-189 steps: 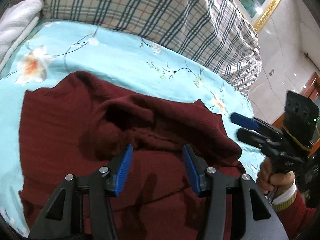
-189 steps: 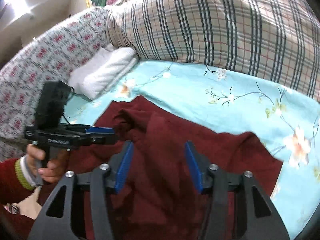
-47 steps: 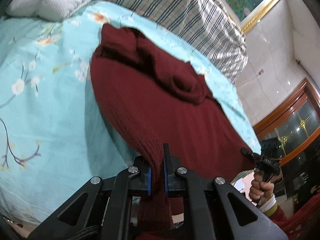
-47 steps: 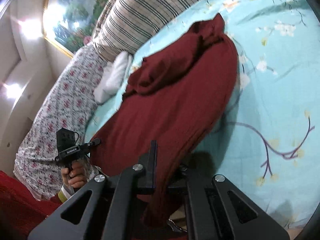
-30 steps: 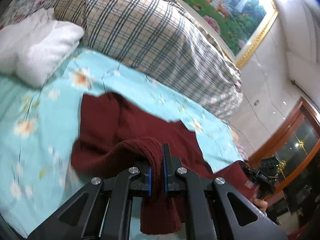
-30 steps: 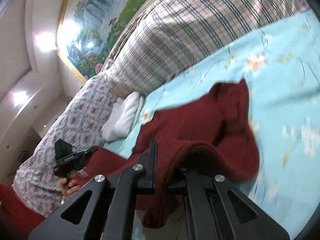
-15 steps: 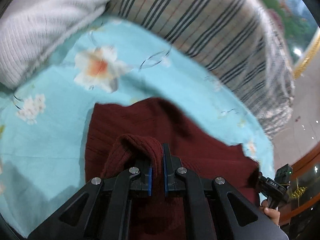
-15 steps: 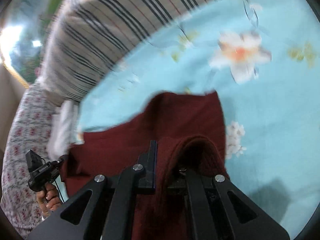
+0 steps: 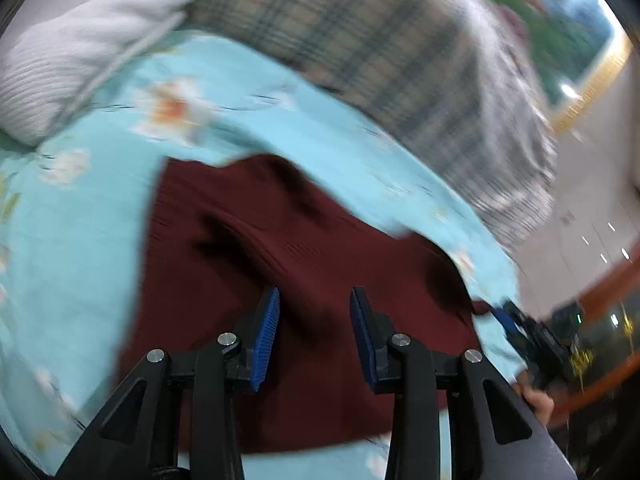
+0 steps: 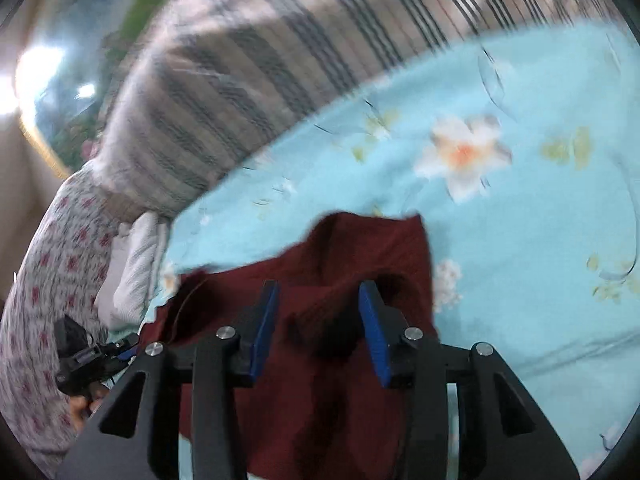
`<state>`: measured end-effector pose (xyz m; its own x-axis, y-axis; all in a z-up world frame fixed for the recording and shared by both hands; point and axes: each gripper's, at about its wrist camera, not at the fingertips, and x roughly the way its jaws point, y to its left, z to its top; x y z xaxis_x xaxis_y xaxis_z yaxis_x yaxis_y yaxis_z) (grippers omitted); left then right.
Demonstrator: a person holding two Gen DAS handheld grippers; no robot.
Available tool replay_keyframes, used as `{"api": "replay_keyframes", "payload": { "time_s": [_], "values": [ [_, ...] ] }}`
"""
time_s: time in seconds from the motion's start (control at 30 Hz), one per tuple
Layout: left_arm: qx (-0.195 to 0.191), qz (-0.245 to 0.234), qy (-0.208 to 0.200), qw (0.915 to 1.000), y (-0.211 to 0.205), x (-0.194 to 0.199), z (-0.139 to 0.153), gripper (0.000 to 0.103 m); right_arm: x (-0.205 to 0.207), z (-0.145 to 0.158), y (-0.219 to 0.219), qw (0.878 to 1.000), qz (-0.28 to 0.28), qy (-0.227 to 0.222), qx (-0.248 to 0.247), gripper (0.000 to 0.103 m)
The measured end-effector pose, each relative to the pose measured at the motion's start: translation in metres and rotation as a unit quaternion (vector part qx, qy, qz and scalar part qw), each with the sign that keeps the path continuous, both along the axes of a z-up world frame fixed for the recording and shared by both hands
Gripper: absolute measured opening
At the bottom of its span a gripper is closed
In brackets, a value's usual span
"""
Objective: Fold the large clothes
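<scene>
A dark red knitted sweater [image 9: 248, 240] lies folded over on the light blue flowered bed sheet [image 9: 80, 220]. My left gripper [image 9: 314, 308] is open just above the sweater's left part, with nothing between its blue pads. My right gripper [image 10: 318, 304] is open over the sweater's right part [image 10: 360, 248]; the knit bulges up between the jaws but is not clamped. Each gripper shows small in the other's view: the right one [image 9: 516, 328] at the sweater's right edge, the left one [image 10: 100, 354] at its left edge. Both views are motion-blurred.
A big plaid quilt [image 9: 360, 40] is heaped along the far side of the bed. A folded white towel [image 9: 72, 52] lies at the far left. A flowered cushion [image 10: 52, 260] borders the left side. A framed painting [image 9: 560, 12] hangs beyond the bed.
Both grippers carried the sweater's near hem up and over to the far side, then opened and let go. The sweater now lies doubled over on the sheet.
</scene>
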<state>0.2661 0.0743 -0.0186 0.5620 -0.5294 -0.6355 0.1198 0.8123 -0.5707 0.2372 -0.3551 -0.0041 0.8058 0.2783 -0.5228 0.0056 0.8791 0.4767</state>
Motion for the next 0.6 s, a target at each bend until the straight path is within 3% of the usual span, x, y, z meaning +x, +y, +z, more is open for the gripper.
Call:
{"api": "replay_keyframes", "payload": {
  "time_s": [0.13, 0.2, 0.3, 0.4, 0.5, 0.6],
  "values": [
    [0.033, -0.092, 0.005, 0.9952, -0.061, -0.006, -0.005, 0.041, 0.009, -0.003, 0.052, 0.993, 0.104, 0.029, -0.041, 0.044],
    [0.070, -0.103, 0.004, 0.9922, -0.078, 0.002, -0.011, 0.040, 0.021, -0.015, 0.068, 0.988, 0.126, 0.056, -0.073, 0.044],
    [0.093, -0.075, 0.009, 0.9928, -0.070, 0.031, -0.021, 0.039, 0.040, -0.032, 0.052, 0.989, 0.094, 0.086, -0.080, 0.044],
    [0.092, -0.029, 0.021, 0.9951, -0.040, 0.063, -0.028, 0.029, 0.056, -0.052, 0.004, 0.990, 0.005, 0.119, -0.073, 0.043],
    [0.144, 0.043, 0.024, 0.9883, -0.006, 0.081, -0.032, 0.029, 0.056, -0.058, -0.029, 0.994, -0.035, 0.103, -0.014, 0.039],
    [0.125, 0.079, 0.027, 0.9886, 0.026, 0.083, -0.034, 0.029, 0.045, -0.051, -0.029, 0.995, -0.051, 0.087, -0.018, 0.040]
  ]
}}
